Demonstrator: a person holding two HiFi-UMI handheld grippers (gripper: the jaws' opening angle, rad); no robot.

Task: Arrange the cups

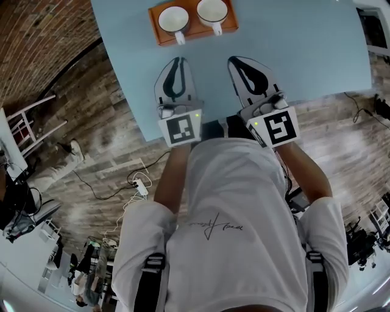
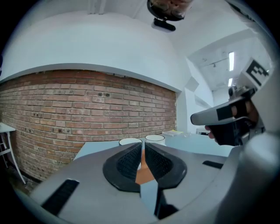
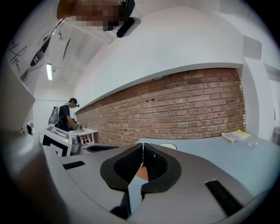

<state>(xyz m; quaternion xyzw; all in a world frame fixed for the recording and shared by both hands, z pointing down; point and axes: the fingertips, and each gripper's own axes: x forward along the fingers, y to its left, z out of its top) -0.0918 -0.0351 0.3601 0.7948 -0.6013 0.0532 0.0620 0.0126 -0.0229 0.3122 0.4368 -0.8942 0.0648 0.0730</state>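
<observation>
Two white cups with handles stand side by side on an orange tray (image 1: pixel 159 35) at the far side of the light blue table: the left cup (image 1: pixel 173 19) and the right cup (image 1: pixel 212 10). My left gripper (image 1: pixel 179 60) hovers just short of the tray, its jaws drawn together with nothing between them. My right gripper (image 1: pixel 234 60) is beside it, shut and empty. In the left gripper view the left gripper (image 2: pixel 142 143) points at the gap between both cup rims (image 2: pixel 130 141) (image 2: pixel 155 138). In the right gripper view the right gripper (image 3: pixel 142 144) shows one cup rim (image 3: pixel 168 146) beyond it.
The table's (image 1: pixel 304 42) near edge runs under my hands. A yellow book (image 3: pixel 235 135) and a small glass (image 3: pixel 252 142) lie far right on it. A brick wall stands behind. A white chair (image 1: pixel 30 122) and cables (image 1: pixel 137 183) are on the wooden floor at left.
</observation>
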